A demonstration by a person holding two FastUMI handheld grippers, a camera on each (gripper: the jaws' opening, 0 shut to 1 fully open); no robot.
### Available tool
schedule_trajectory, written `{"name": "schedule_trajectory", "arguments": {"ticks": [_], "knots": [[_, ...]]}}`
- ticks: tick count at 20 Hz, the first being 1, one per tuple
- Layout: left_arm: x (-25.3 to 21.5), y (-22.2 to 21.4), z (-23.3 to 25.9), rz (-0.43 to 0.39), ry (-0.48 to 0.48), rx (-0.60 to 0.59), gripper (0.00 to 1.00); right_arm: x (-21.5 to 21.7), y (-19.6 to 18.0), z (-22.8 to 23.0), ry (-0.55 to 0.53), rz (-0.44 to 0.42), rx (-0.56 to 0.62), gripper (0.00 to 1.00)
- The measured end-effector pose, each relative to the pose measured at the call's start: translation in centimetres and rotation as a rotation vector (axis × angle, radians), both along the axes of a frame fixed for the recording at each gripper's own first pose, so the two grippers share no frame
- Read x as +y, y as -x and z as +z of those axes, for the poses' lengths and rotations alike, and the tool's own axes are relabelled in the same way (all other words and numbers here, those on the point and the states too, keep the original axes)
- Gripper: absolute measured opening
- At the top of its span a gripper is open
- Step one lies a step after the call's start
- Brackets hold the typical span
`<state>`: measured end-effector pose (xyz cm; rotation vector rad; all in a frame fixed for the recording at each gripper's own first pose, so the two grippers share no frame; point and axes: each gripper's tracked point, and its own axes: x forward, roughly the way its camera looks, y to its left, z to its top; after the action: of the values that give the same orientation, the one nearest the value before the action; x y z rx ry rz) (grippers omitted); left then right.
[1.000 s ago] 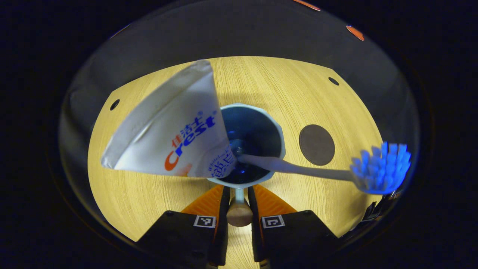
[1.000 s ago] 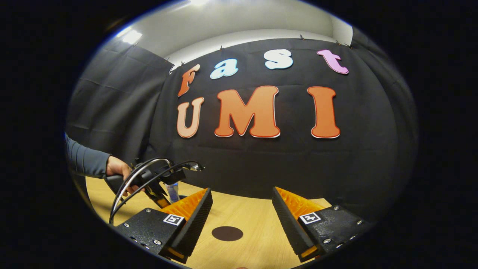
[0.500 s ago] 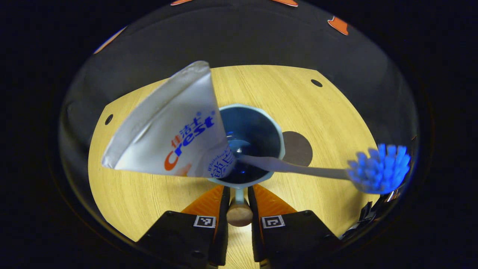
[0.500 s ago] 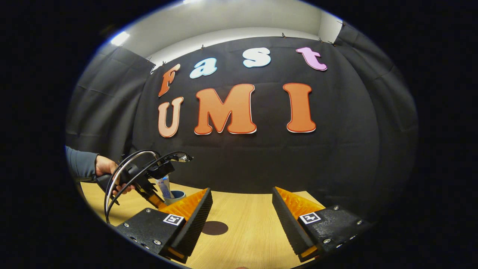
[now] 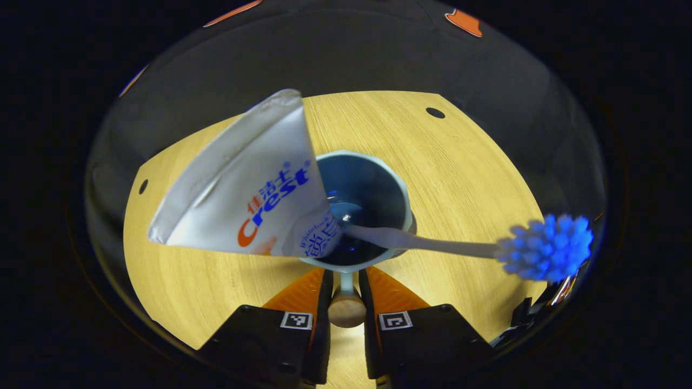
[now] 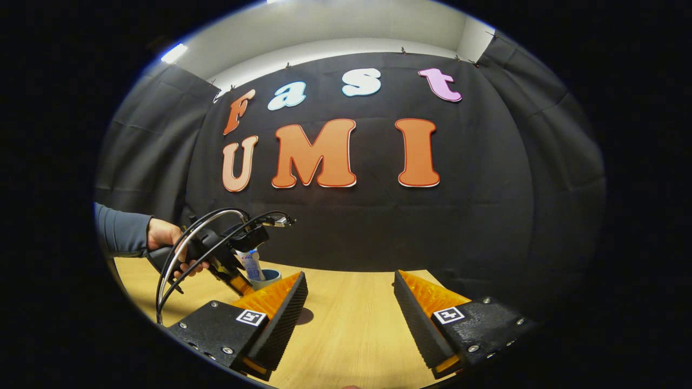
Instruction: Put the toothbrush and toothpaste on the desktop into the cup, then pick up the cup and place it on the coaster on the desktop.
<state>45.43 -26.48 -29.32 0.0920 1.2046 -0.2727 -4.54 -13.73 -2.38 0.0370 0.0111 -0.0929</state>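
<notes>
In the left gripper view my left gripper [image 5: 346, 278] is shut on the handle of the pale cup [image 5: 403, 197], which has a blue inside. Out of the cup lean the white toothpaste tube [image 5: 243, 189], up and to the left, and the toothbrush [image 5: 432, 246], whose blue bristles point right. A dark sliver of the round coaster [image 5: 413, 222] peeks out just past the cup's right rim. In the right gripper view my right gripper [image 6: 348, 319] stands open over the wooden desktop [image 6: 351, 335]. Farther left there, a hand [image 6: 162, 237] holds the left gripper [image 6: 227, 254] with the cup [image 6: 266, 279].
The wooden desktop [image 5: 465, 162] has small dark holes near its far corners [image 5: 434, 112]. Black cloth walls [image 6: 486, 216] close the booth behind the desk. A cable loops over the left gripper [image 6: 184, 254].
The cup, held by my left gripper, has travelled right until it covers nearly the whole coaster. My right gripper stays open and has turned slightly.
</notes>
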Motion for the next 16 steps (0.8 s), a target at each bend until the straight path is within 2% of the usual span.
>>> {"name": "schedule_trajectory", "arguments": {"ticks": [2,4,8,12,16], "knots": [[-0.8,-1.9,-2.6,-0.005,-0.003,0.002,0.30,-1.2,0.6,-0.5,-0.014,-0.022,0.007,0.96],[-2.8,-2.8,-3.1,-0.014,-0.011,-0.001,0.30,-2.2,0.9,-0.8,-0.032,-0.039,0.013,0.96],[-6.6,-2.0,-2.9,-0.017,-0.013,0.019,0.31,-3.2,1.2,-1.9,-0.067,-0.052,0.037,0.96],[-5.7,-2.7,-5.2,-0.032,0.005,0.023,0.31,-3.5,1.0,-2.6,-0.078,-0.064,0.059,0.96],[-3.3,-3.2,-2.9,-0.055,0.059,-0.044,0.41,-2.4,0.5,-2.7,-0.081,-0.056,0.078,0.96]]}}
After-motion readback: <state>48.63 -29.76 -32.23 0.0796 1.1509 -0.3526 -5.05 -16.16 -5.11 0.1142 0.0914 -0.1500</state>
